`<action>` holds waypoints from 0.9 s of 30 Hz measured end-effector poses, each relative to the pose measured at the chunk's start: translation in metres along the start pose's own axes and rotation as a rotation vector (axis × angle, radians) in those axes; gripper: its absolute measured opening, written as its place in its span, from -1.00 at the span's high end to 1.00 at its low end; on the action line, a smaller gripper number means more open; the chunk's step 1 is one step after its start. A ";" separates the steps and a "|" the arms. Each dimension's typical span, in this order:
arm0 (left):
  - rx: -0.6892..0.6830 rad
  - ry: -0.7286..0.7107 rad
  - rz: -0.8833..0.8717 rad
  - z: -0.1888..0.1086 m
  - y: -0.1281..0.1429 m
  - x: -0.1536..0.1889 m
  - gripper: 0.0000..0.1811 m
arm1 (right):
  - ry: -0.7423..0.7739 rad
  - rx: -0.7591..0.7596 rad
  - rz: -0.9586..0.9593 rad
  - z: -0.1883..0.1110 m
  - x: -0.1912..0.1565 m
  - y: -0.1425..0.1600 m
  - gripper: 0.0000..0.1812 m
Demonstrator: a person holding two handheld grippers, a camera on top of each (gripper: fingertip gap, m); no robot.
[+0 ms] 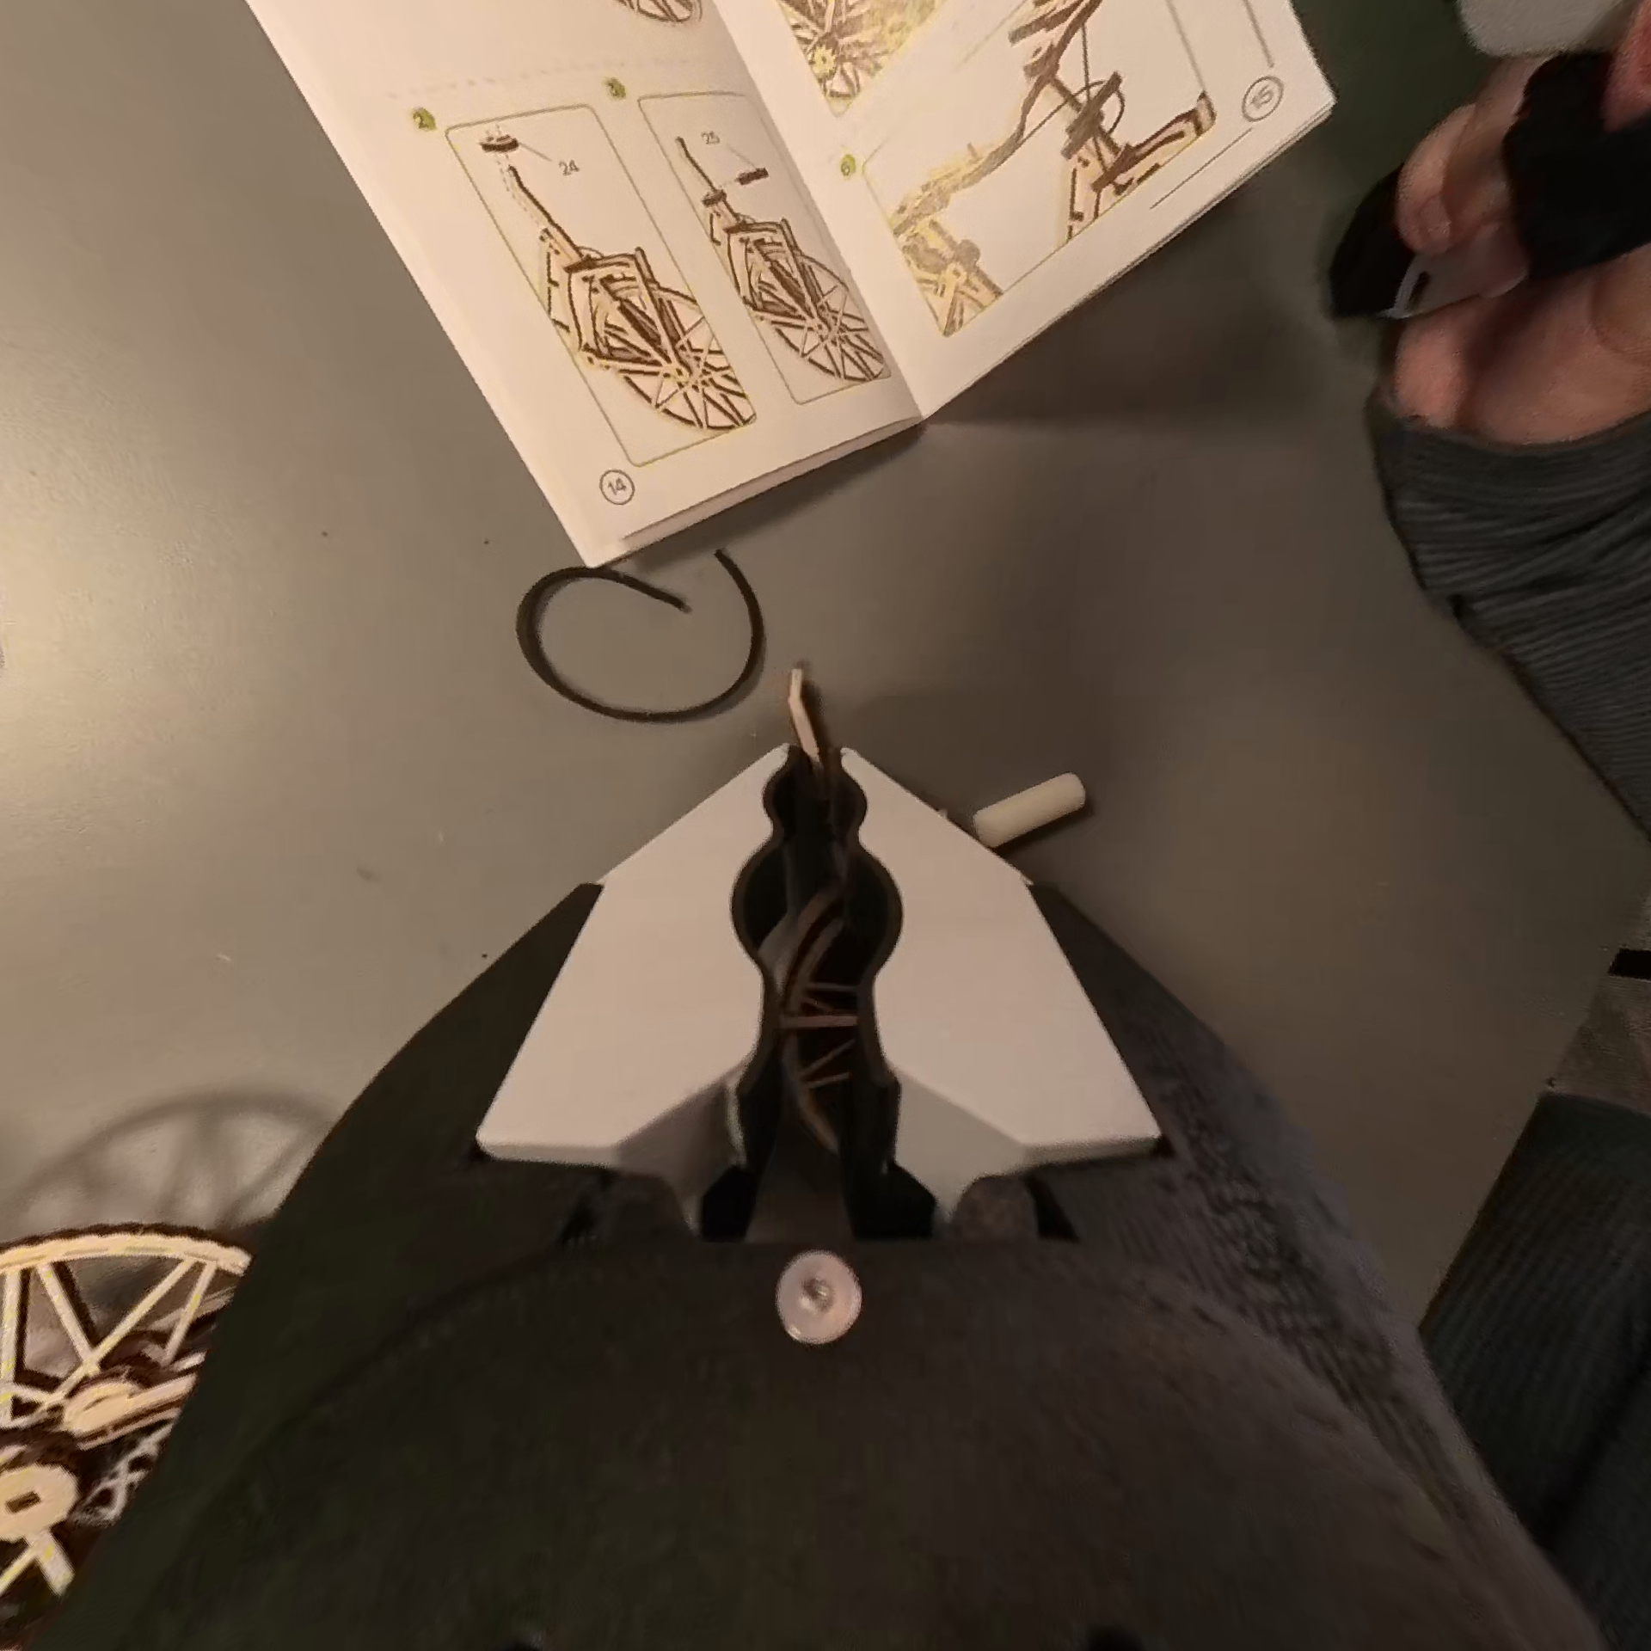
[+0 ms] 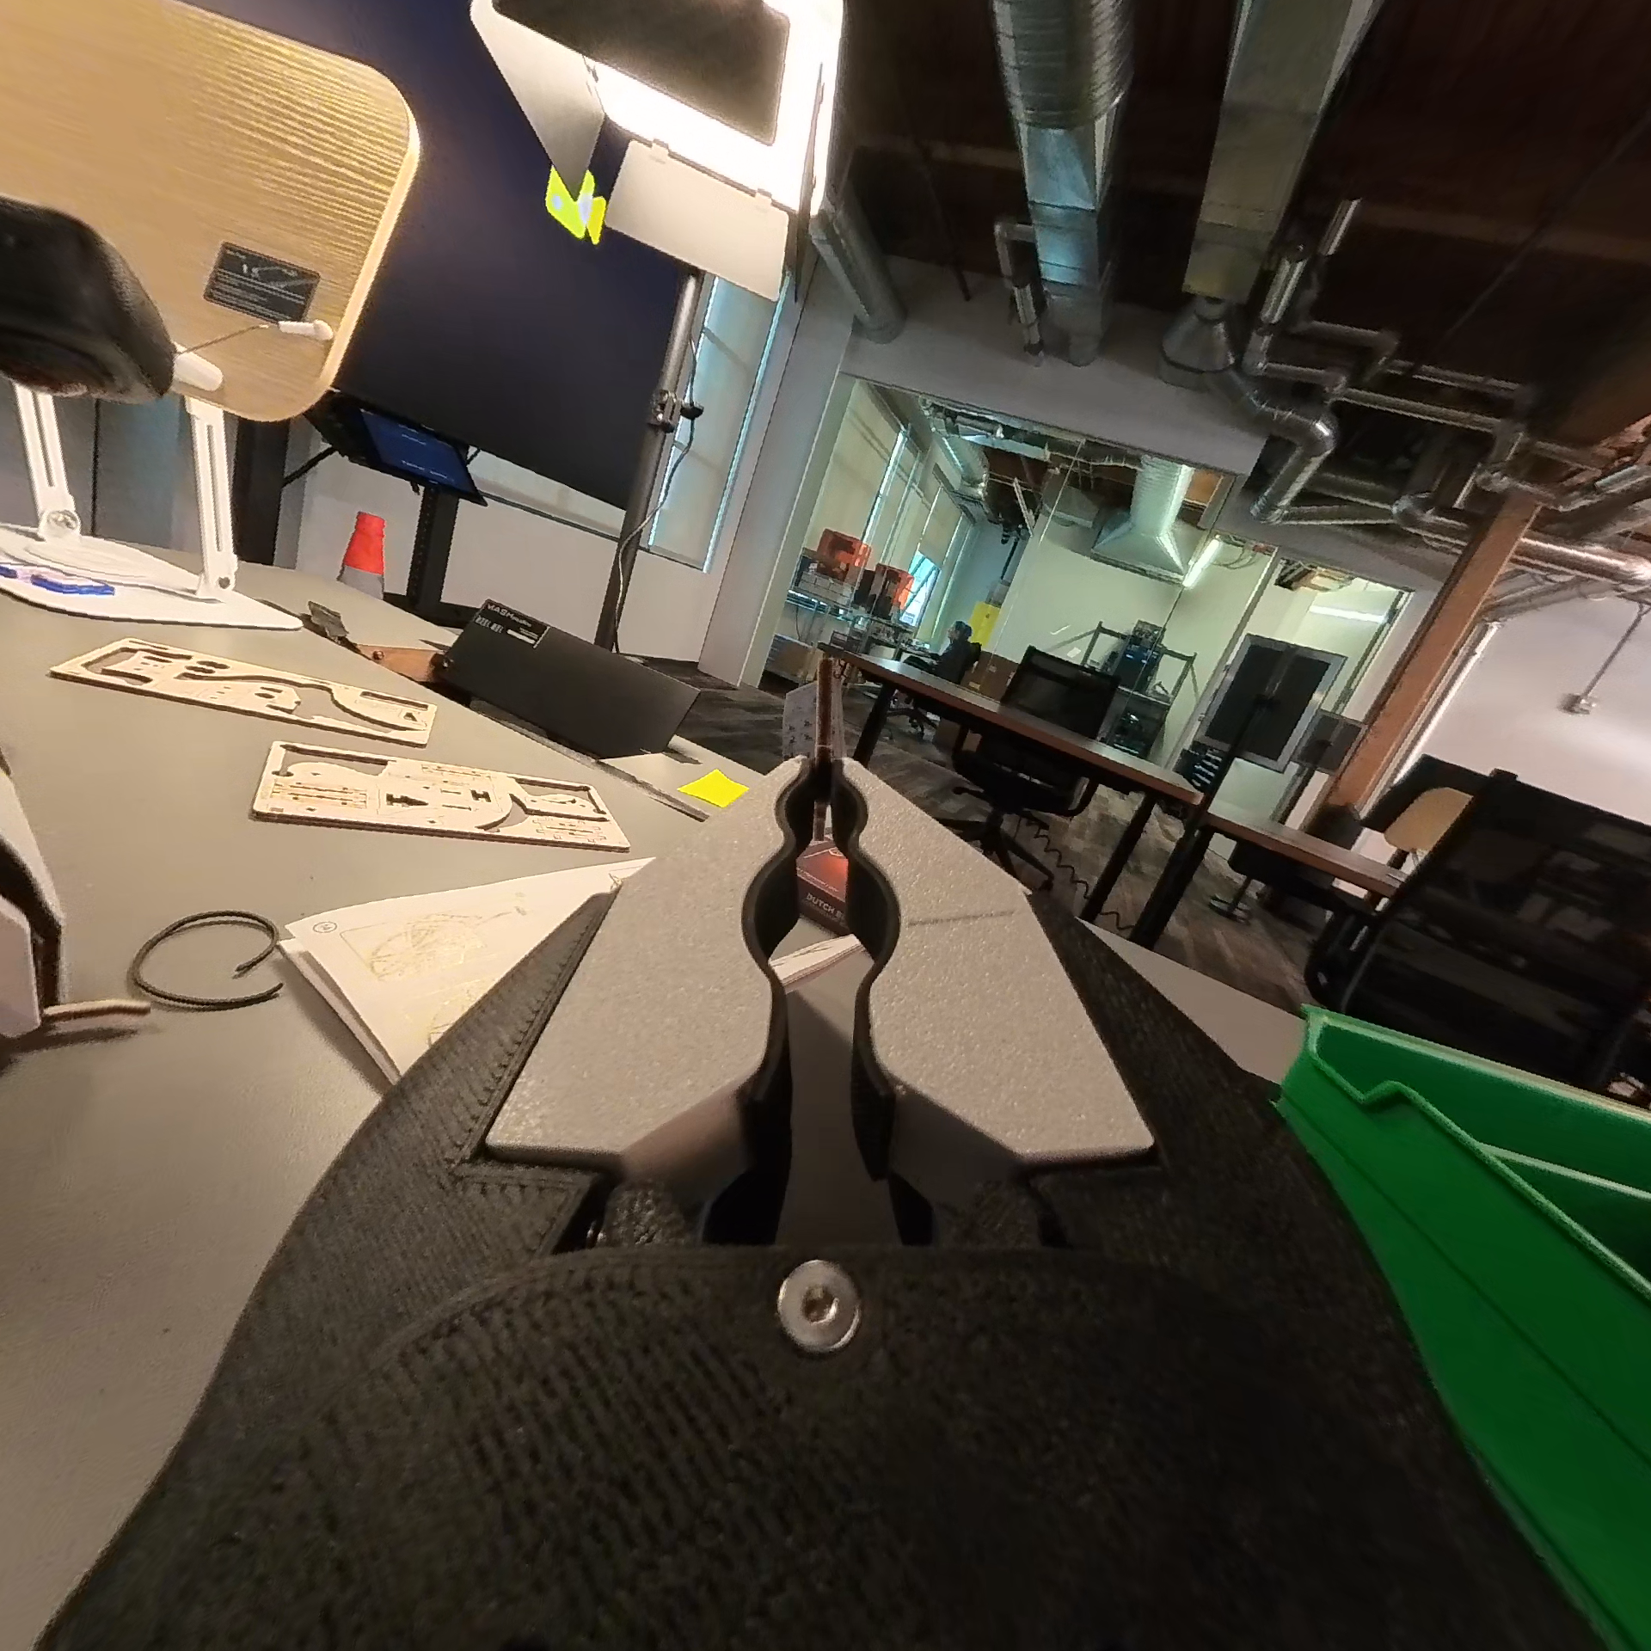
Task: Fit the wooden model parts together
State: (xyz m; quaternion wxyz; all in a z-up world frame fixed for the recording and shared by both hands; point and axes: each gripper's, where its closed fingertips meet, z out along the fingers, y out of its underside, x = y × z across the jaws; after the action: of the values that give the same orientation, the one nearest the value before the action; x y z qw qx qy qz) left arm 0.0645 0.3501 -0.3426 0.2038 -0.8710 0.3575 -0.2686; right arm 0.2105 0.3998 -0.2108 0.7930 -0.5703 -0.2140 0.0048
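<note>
In the left wrist view my left gripper [image 1: 817, 759] is shut on a wooden wheel-and-fork assembly [image 1: 822, 1009]. Its spokes show between the fingers and its pale stem [image 1: 802, 710] sticks out past the tips, above the grey table [image 1: 223, 715]. A second wooden spoked wheel [image 1: 80, 1358] lies at the bottom left. In the right wrist view my right gripper [image 2: 824, 764] is shut on a thin flat wooden part [image 2: 826, 715], seen edge-on, raised above the table and pointing away from it. The left gripper [image 2: 18, 911] shows at the left edge of that view.
An open instruction booklet [image 1: 715, 268] lies ahead, with a black cord ring [image 1: 639, 639] beside it and a small white cylinder [image 1: 1032, 808] to the right. A hand and sleeve [image 1: 1519, 447] are at the right. Two punched wooden sheets [image 2: 429, 795] and a green bin [image 2: 1474, 1251] are nearby. There is about 20 centimeters between the tips of the two grippers. The small white cylinder [image 1: 1032, 808] is about 5 centimeters from my left fingertips.
</note>
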 end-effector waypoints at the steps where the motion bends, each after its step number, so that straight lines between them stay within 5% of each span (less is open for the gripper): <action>1: 0.000 0.001 0.002 0.000 0.000 0.000 0.96 | 0.001 0.001 0.001 0.000 0.000 0.000 1.00; 9: 0.065 0.062 -0.021 -0.010 -0.006 0.000 0.97 | -0.006 -0.003 0.000 0.000 -0.001 0.001 1.00; 20: 0.431 0.216 -0.087 -0.056 -0.052 0.003 0.97 | -0.007 -0.011 0.015 0.001 0.000 0.004 1.00; 27: 0.524 0.229 0.054 -0.068 -0.061 0.020 0.97 | -0.003 -0.012 0.013 0.001 0.000 0.004 1.00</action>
State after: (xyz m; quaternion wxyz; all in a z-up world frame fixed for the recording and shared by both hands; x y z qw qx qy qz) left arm 0.0659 0.3647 -0.2510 0.3872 -0.7428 0.3196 -0.4429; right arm 0.2113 0.4020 -0.2139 0.7892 -0.5766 -0.2112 0.0096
